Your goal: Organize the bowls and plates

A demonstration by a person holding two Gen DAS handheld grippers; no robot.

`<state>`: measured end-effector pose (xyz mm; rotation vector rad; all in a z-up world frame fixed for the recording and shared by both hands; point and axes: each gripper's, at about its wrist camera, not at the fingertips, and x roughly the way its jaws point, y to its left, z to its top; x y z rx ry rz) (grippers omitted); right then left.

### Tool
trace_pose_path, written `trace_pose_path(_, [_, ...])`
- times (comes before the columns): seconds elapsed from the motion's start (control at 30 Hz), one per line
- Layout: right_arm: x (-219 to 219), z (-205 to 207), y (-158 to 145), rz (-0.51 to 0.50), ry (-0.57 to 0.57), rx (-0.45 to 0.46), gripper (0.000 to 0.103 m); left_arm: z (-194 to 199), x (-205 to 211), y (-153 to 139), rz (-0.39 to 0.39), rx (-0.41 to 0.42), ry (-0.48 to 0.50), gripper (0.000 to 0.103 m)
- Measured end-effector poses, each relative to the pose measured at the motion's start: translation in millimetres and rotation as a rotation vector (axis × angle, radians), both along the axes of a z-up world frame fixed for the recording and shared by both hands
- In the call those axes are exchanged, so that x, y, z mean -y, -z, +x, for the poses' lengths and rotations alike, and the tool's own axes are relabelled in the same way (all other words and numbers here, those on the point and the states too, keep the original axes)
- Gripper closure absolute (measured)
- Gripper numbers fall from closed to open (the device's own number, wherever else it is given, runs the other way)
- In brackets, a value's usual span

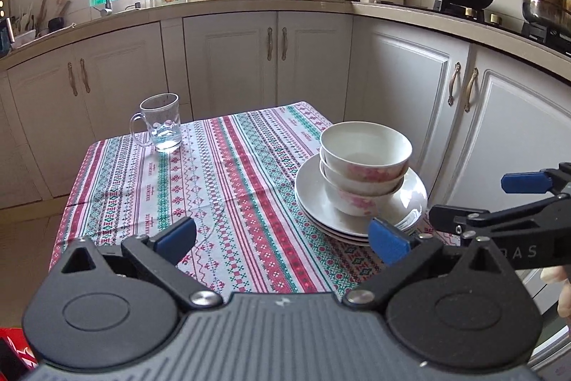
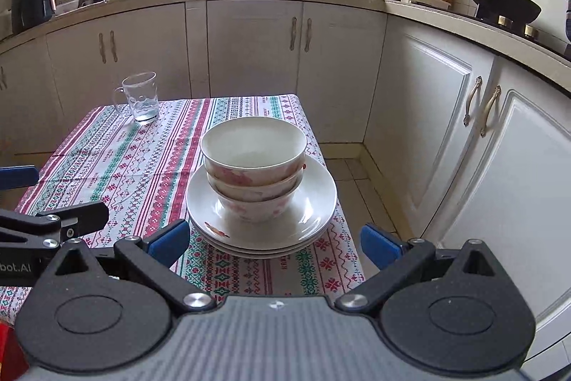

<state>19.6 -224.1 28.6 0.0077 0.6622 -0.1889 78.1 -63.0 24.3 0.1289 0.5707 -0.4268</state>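
Three white bowls with pink flowers (image 1: 365,154) (image 2: 254,152) are nested upright on a stack of white plates (image 1: 314,202) (image 2: 314,213) at the table's right side. My left gripper (image 1: 282,238) is open and empty, low over the tablecloth, left of the plates. My right gripper (image 2: 274,243) is open and empty, just in front of the plate stack, its fingers wide apart. The right gripper also shows in the left wrist view (image 1: 474,199); the left one shows in the right wrist view (image 2: 53,199).
A glass mug (image 1: 160,124) (image 2: 140,99) stands at the table's far left. The striped tablecloth (image 1: 221,188) (image 2: 117,166) covers a small table. White cabinets (image 1: 410,84) stand close behind and to the right. A red object (image 1: 14,352) lies at the lower left.
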Motion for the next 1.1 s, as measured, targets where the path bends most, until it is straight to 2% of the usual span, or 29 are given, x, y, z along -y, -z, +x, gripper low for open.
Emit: trace_pose_path(1.1, [-4.8, -6.8, -4.8, -0.032, 0.011, 0.02, 0.0, -4.6, 0.1, -4.0, 0.007, -0.021, -0.032, 0.001])
